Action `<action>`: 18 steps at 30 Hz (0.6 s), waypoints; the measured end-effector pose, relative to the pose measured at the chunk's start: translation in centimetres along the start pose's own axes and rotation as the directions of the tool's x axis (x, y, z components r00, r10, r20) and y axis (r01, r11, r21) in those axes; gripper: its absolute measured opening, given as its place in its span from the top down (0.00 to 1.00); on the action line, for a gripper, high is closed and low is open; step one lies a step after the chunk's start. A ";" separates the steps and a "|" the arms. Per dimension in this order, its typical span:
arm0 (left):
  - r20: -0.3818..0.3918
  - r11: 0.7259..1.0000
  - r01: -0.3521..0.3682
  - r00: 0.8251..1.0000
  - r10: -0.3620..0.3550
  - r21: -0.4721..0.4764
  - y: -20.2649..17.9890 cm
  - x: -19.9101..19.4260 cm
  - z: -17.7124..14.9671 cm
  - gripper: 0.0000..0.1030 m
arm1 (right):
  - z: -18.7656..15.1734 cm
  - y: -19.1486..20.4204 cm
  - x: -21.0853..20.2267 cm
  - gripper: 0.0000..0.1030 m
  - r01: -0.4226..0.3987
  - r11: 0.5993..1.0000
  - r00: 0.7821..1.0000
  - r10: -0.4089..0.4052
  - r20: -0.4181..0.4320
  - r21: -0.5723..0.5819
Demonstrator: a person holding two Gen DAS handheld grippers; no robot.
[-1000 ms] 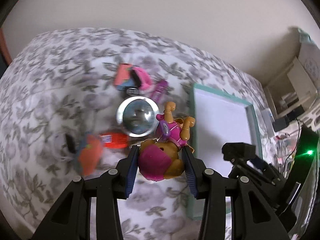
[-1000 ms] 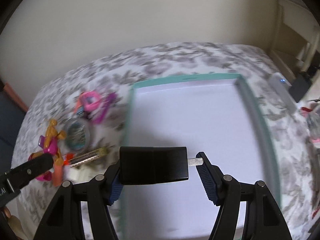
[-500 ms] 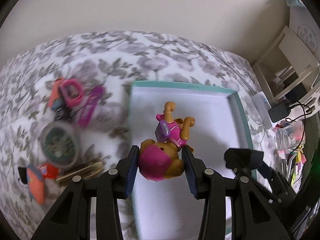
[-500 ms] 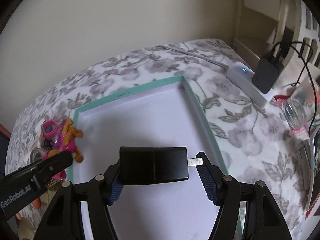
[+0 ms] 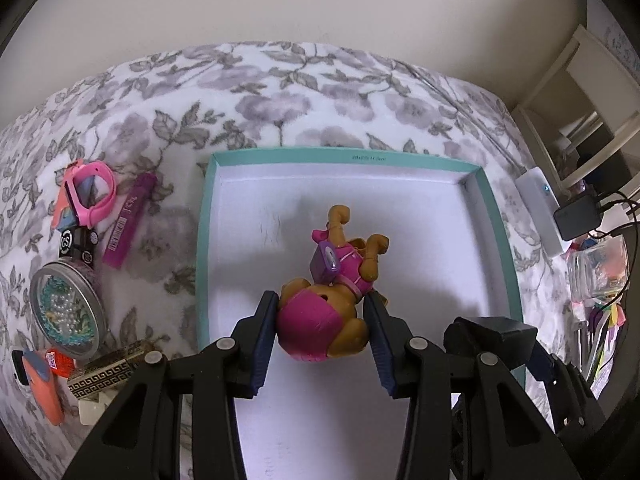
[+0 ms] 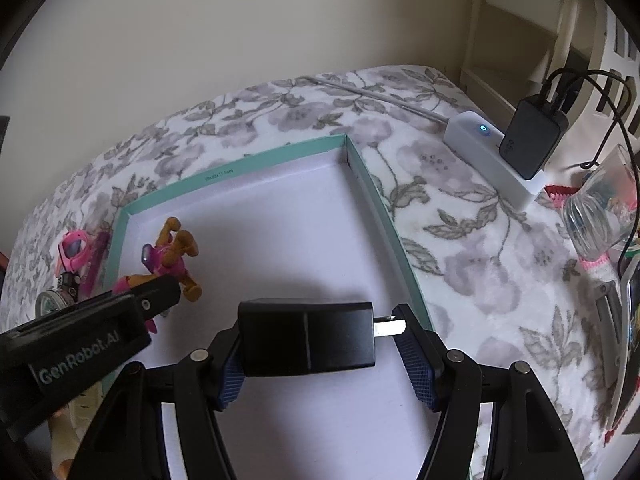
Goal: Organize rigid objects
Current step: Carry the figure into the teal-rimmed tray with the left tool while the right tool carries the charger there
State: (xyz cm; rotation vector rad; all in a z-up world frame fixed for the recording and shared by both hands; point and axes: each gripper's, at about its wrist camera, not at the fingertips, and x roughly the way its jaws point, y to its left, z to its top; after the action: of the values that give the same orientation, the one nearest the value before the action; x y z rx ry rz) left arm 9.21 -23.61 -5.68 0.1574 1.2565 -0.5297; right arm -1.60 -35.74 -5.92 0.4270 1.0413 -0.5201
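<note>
My left gripper (image 5: 322,316) is shut on a brown toy dog in pink clothes (image 5: 328,316), held over the white floor of a teal-rimmed box lid (image 5: 344,158). The dog also shows in the right wrist view (image 6: 172,258), with the left gripper's arm (image 6: 80,340) in front of it. My right gripper (image 6: 320,340) is shut on a black plug adapter (image 6: 306,336) with metal prongs, held over the same box (image 6: 376,200) near its right rim. The adapter shows at the lower right of the left wrist view (image 5: 490,334).
Left of the box on the floral cover lie a pink watch (image 5: 90,192), a purple tube (image 5: 128,220), a round tin (image 5: 66,312), a gold patterned box (image 5: 104,370) and an orange item (image 5: 40,392). A white power strip with a black charger (image 6: 532,140) and a clear jar (image 6: 600,208) lie to the right.
Both grippers have moved right from the pile of loose objects to above the box, each keeping its object. The left gripper now holds the dog over the box floor.
</note>
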 end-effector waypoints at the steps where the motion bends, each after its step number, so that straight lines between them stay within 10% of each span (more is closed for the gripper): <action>1: 0.000 1.000 0.000 1.000 0.000 -0.003 0.1 0.0 -0.1 0.56 | 0.0 0.0 0.0 0.32 0.000 1.000 1.000 0.000 -0.002 -0.002; 18: 0.040 0.999 0.041 0.998 -0.041 -0.011 0.7 -2.5 -0.9 0.54 | -0.5 1.0 0.1 0.32 0.013 0.998 1.000 -0.014 -0.011 -0.066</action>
State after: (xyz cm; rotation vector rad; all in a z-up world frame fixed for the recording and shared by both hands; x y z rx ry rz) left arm 8.27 -21.90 -3.76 0.1107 1.2264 -0.5580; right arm -1.29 -34.65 -6.15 0.3648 1.0696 -0.4940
